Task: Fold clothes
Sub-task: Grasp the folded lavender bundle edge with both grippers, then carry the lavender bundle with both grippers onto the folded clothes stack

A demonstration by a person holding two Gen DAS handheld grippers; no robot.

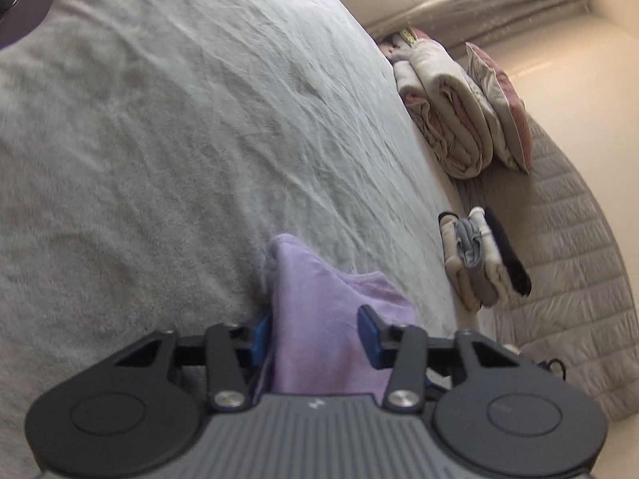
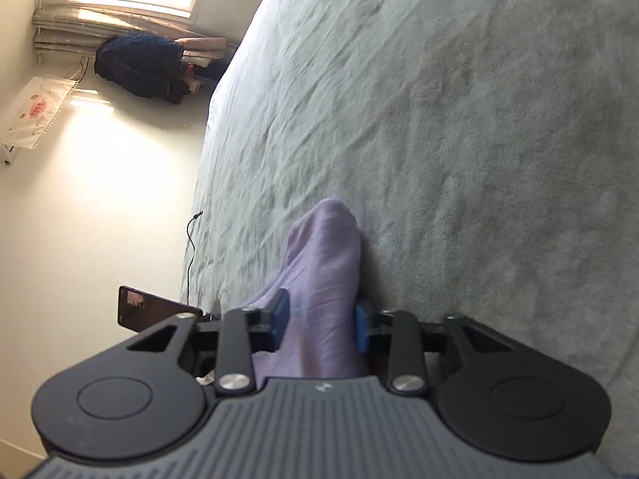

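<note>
Stack of folded clothes (image 1: 483, 259) only in left view.

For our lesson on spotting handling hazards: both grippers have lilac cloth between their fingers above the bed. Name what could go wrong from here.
1. The left gripper has its fingers wide around the lilac garment; the cloth looks loosely held and may slip out.
2. The right gripper pinches a bunched fold, so a crooked crease may follow.
3. The folded stack lies close by; a swinging garment could topple it.
</note>
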